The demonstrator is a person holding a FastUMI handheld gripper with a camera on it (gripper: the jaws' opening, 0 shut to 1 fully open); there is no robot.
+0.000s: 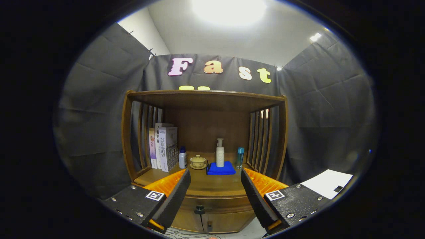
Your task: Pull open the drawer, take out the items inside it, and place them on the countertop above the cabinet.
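Wooden cabinet's drawer closed (gripper agape)

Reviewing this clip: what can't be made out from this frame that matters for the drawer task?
- Drawer contents: hidden in the gripper view; its front is closed.
- Knob: small and dark, shape unclear.
- Cabinet below the drawer: cut off between the open gripper fingers.
- Book titles: too small.
- Countertop front corners: covered by the fingers.

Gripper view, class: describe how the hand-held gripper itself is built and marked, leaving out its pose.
The gripper has two jaws set wide apart and open, each on a dark block with silver screws. Each block carries a white square tag with a black pattern. Ribbed orange panels back the jaws.
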